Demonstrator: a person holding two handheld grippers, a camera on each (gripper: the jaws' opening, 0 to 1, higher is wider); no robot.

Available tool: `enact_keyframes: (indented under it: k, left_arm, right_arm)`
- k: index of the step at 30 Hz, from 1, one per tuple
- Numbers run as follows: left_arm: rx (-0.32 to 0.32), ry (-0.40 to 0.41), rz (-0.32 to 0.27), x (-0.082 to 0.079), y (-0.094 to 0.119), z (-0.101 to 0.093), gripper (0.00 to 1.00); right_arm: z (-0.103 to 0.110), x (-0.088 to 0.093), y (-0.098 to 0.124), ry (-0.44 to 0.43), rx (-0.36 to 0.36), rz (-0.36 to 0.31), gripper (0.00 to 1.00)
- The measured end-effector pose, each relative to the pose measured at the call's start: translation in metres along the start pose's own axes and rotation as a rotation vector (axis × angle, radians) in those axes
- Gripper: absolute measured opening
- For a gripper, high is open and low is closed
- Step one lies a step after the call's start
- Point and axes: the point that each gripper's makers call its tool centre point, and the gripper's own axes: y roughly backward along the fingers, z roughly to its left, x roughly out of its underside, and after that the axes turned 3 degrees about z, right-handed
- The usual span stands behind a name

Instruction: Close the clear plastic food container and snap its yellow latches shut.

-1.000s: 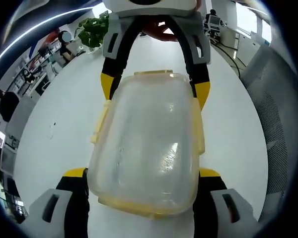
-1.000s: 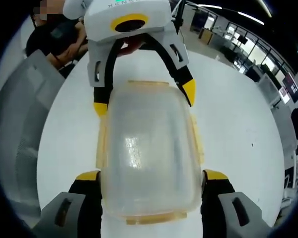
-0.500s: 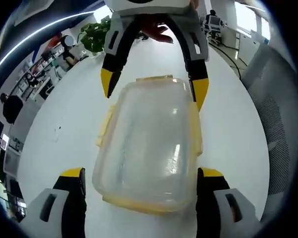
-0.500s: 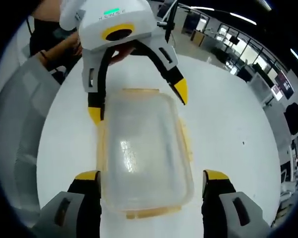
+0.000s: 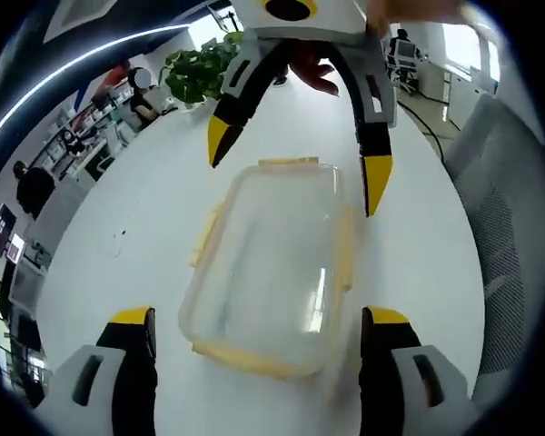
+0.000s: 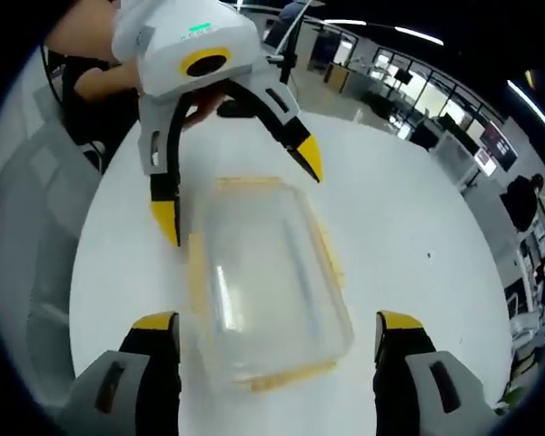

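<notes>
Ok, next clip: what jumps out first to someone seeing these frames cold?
The clear plastic container with its yellow latches lies in the middle of the round white table, lid on. Both grippers face each other across it with jaws wide open, left gripper at one end, right gripper at the other, neither touching it.

Your left tool has the container between its spread jaws; bare bench either side; right tool blocks ahead.
</notes>
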Motion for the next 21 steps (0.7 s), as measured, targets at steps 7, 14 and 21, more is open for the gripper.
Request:
enact_keyframes:
  k: [7, 14, 21]
  left_arm:
    - [-0.028, 0.045, -0.018, 0.001, 0.013, -0.004, 0.95]
    - [-0.061, 0.104, -0.045, 0.001, 0.024, -0.004, 0.95]
    - [-0.082, 0.144, -0.064, 0.003, 0.033, -0.012, 0.95]
  right_arm:
    - [0.006, -0.003, 0.008, -0.037, 0.040, -0.025, 0.89]
    - [0.009, -0.005, 0.018, -0.093, 0.076, -0.066, 0.90]
    - [0.014, -0.002, 0.028, -0.148, 0.110, -0.094, 0.90]
